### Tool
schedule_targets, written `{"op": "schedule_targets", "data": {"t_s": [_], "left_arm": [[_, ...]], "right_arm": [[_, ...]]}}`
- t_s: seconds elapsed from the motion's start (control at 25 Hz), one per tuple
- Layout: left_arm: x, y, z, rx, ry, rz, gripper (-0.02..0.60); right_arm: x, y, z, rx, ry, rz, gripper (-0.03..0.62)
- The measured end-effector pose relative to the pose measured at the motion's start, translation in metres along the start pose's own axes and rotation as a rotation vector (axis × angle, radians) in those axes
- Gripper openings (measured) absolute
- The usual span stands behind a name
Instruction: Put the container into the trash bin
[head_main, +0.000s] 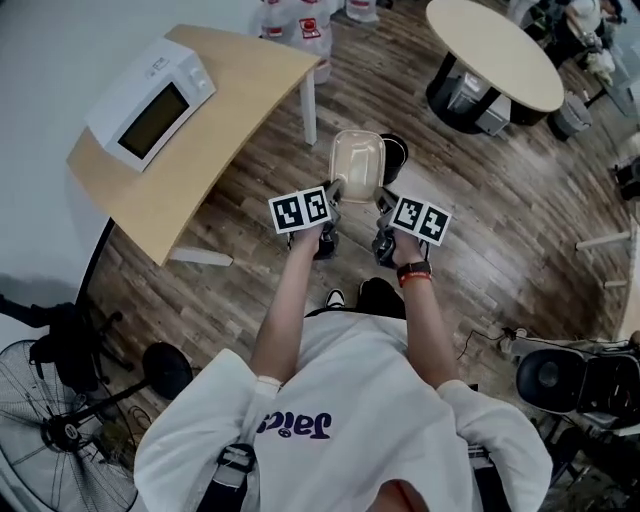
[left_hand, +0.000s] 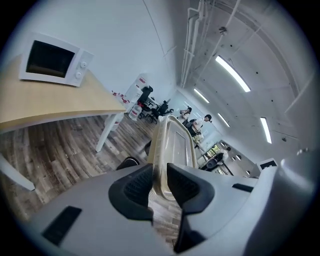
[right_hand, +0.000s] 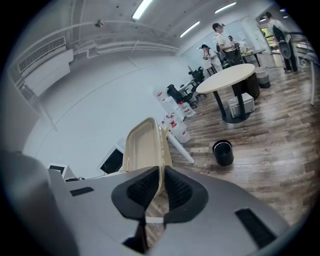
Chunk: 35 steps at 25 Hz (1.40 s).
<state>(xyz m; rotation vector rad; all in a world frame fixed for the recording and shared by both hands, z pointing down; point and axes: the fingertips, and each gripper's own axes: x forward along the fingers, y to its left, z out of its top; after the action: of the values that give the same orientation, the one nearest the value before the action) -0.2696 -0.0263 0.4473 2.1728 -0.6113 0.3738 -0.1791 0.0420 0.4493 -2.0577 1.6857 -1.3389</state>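
Over floor (head_main: 480, 210), left gripper (head_main: 335, 190) and right gripper (head_main: 383, 198) hold container (head_main: 357, 158), arms (head_main: 288, 300) outstretched.

The container (head_main: 357, 165) is a shallow plastic tub, cloudy cream and see-through, rectangular with rounded corners. It hangs in the air above the wooden floor (head_main: 500, 210), its long side pointing away. The left gripper (head_main: 335, 192) and the right gripper (head_main: 382, 200) pinch its near rim. The trash bin (head_main: 396, 152), small, round and black, stands upright on the floor just beyond, partly hidden behind the tub's right edge.
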Motion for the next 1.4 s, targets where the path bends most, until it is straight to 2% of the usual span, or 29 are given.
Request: {"op": "schedule_targets", "data": {"t_s": [0.24,0.52,1.0,1.2,1.4], "left_arm": [[0.039,-0.038,-0.029,0.053,0.087,-0.053,0.103],[0.069,-0.037,-0.028,0.072,0.12,-0.039,0.103],[0.132,-0.011,0.057,0.062,0.099,0.021,0.103],[0.172,-0.016,0.083,0.046,0.1,0.007,0.103],[0.213,-0.021,0.103,0.064,0.108,0.0,0.103]], "right_arm": [[-0.027,-0.056,0.009,0.106,-0.06,-0.06,0.049],[-0.012,-0.08,0.018,0.152,-0.061,-0.065,0.049],[0.074,-0.075,0.095,0.16,-0.024,0.001,0.049],[0.096,-0.089,0.133,0.163,-0.019,-0.004,0.049],[0.116,-0.109,0.166,0.179,-0.023,-0.017,0.049]]}}
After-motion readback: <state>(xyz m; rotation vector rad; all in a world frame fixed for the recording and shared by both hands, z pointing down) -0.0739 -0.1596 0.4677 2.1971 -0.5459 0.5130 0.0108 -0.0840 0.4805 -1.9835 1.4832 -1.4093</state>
